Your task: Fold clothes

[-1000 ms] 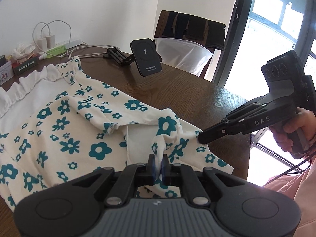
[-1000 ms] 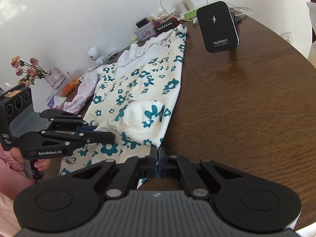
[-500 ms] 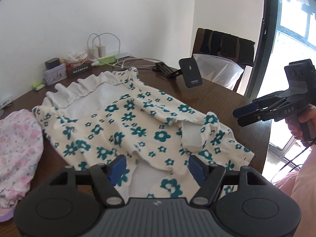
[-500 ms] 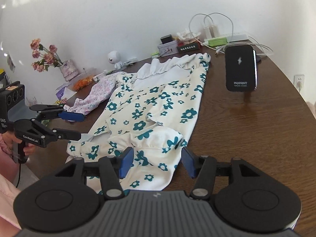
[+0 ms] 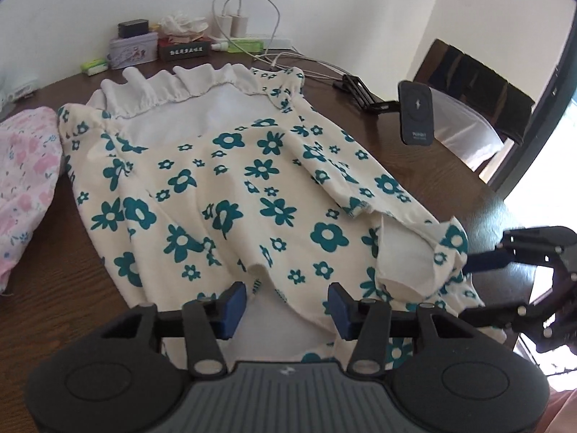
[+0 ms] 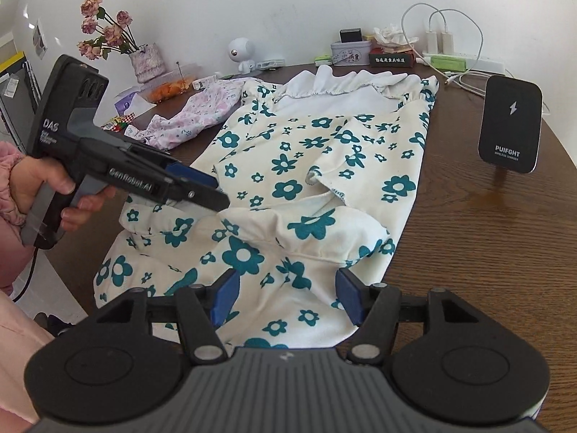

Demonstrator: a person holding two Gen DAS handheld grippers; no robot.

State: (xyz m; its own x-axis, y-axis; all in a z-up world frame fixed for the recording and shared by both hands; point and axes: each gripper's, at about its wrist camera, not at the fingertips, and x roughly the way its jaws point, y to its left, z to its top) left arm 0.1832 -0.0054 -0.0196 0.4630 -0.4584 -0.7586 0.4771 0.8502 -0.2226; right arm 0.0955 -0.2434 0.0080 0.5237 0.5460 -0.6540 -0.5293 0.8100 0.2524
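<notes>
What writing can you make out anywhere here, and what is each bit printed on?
"PUIFGHT", with a lightning bolt sign: black charging stand; the line below is too small.
"DAS": left gripper body.
"GenRobot.AI": left gripper's arm.
Characters on the small dark box: too small to read.
Printed tin: unreadable.

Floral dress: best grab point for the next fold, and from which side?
My pick: the near hem of the floral dress, where the turned-up fold leaves a raised, loose edge. Come in low from the near table edge, one gripper per corner. The left gripper and right gripper are open, nothing pinched. The frilled collar lies flat, harder to pinch.
</notes>
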